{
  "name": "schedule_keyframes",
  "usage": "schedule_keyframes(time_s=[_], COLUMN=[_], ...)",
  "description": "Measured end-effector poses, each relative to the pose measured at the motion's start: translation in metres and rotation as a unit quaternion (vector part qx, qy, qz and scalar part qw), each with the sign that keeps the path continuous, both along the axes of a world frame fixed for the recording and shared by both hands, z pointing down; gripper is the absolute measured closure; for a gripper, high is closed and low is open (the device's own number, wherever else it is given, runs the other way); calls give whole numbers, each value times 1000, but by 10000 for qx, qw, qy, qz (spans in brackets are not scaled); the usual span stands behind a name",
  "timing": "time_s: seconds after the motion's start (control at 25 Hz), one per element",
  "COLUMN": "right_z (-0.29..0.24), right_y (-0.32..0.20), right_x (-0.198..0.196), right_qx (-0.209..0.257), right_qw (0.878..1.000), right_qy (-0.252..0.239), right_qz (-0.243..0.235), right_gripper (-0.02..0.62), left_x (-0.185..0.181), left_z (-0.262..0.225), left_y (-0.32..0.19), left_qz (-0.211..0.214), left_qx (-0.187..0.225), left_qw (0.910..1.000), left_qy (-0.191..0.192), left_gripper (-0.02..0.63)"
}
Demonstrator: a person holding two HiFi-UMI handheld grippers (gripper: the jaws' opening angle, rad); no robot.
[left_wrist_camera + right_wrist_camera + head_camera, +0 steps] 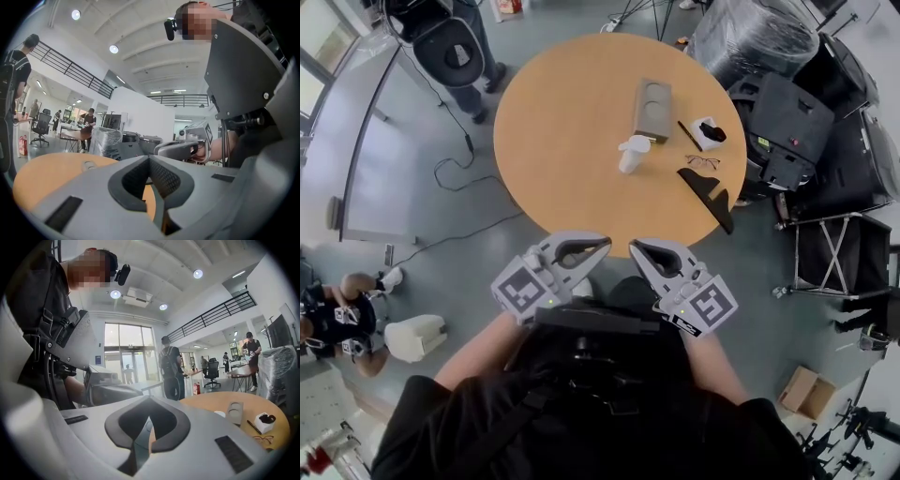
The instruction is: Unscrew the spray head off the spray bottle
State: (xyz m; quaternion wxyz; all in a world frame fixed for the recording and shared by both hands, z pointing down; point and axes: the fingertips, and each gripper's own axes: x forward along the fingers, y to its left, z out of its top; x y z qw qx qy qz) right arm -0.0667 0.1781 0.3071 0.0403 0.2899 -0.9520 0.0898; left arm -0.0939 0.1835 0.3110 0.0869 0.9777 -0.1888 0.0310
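Note:
A small white spray bottle [632, 154] stands upright near the middle of the round orange table [562, 141]; in the right gripper view the bottle [219, 414] is only a white sliver behind the jaws. Both grippers hang in front of the person's body, off the table's near edge and well short of the bottle. My left gripper [598, 246] [150, 160] is shut with nothing between its pads. My right gripper [637, 247] [149, 403] is shut and empty too. Their tips point toward each other, a short gap apart.
Beside the bottle lie a grey cup-holder tray [652, 110], a pen [690, 136], a white box [709, 131], glasses [702, 161] and a black angular piece [709, 193]. Black cases and a wrapped bundle [755, 37] crowd the table's right side. A person [478, 47] stands at the far left.

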Motion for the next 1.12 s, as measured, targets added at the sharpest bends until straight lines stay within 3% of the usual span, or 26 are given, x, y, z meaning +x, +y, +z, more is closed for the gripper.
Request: schedule_keyframes(time_s=[0.48, 1.12], right_z=[4, 27], right_y=[-37, -141], right_x=[3, 86], right_qx=[-56, -147], right_qw=[10000, 9986], right_qy=[57, -92], right_qz=[34, -504], right_gripper=[595, 595], left_x=[-4, 94], left_z=[1, 28], left_y=[-35, -134], left_qz=[-56, -370], left_qx=[124, 95], left_qw=[9998, 9993], left_qy=[158, -50], left_gripper=[603, 603])
